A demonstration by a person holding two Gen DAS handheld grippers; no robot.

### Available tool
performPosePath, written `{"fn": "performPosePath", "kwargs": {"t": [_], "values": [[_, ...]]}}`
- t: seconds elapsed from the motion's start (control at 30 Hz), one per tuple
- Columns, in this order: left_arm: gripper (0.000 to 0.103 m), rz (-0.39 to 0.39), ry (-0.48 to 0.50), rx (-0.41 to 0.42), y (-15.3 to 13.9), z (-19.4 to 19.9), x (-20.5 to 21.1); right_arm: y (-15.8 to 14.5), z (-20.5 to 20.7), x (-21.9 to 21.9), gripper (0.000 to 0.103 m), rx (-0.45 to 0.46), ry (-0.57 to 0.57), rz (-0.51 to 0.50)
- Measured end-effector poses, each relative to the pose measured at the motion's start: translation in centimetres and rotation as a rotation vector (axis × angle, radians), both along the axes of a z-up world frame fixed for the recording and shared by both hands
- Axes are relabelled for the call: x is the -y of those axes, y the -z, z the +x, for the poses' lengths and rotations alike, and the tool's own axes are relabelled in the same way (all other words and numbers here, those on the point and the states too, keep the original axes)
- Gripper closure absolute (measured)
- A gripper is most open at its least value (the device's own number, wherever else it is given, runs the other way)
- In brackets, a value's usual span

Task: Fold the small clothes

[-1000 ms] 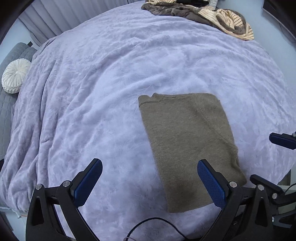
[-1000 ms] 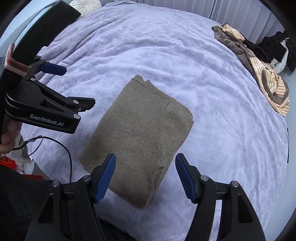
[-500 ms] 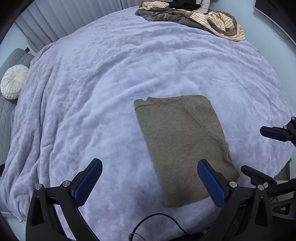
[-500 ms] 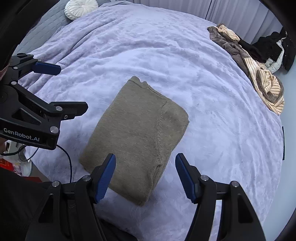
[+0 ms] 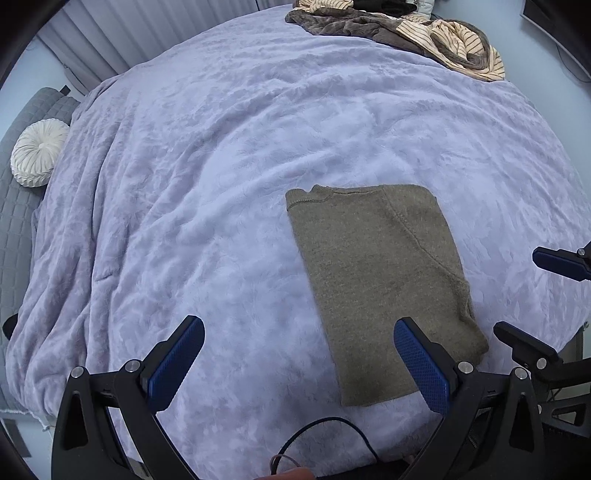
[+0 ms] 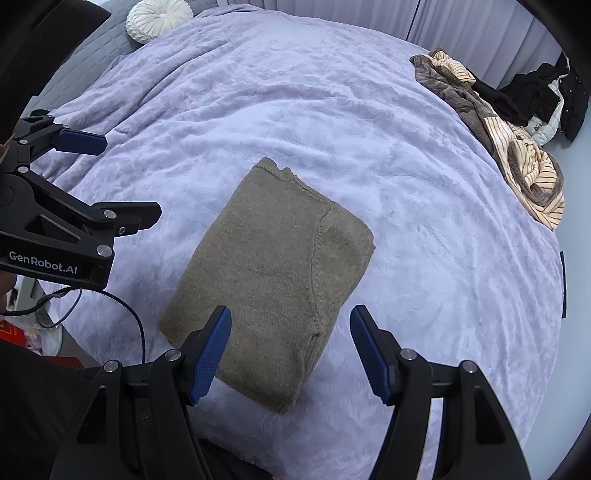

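On the bed [image 5: 229, 155], under a plush lavender blanket [image 6: 332, 122], a folded olive sweater [image 5: 373, 273] lies flat near the closest edge. Past the sweater, at the far edge: a heap of unfolded clothes [image 6: 517, 136], brown, striped and black. Far corner on the other side: round white pleated cushion [image 5: 37, 153] on grey quilted bedding [image 5: 14, 229]. Pale curtains [image 6: 461, 22] behind the bed. Left gripper [image 5: 295, 365] hovers beside the sweater, fingers spread, empty. Right gripper [image 6: 291, 350] hovers over the sweater's near end, fingers spread, not touching it.
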State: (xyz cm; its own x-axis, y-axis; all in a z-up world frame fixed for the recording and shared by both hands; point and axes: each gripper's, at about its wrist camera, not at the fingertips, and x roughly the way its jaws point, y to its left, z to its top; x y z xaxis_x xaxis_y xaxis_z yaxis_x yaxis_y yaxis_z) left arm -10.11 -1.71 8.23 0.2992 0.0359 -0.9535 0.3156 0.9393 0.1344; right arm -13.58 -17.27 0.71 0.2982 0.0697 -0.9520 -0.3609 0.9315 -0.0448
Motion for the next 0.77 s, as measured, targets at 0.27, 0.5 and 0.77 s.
{"fn": "performPosePath", "kwargs": {"t": [0.27,0.5,0.77], "values": [[0.000,-0.012,0.000,-0.007,0.12,-0.02,0.06,0.02,0.02,-0.10,0.033,0.000,0.004,0.000],[0.000,-0.012,0.006,-0.017,0.21,0.30,0.32,0.08,0.19,-0.09,0.033,0.001,0.001,0.001],[0.000,-0.020,0.008,-0.024,0.24,0.34,0.48,0.11,0.60,-0.25,0.033,0.002,-0.004,0.002]]}}
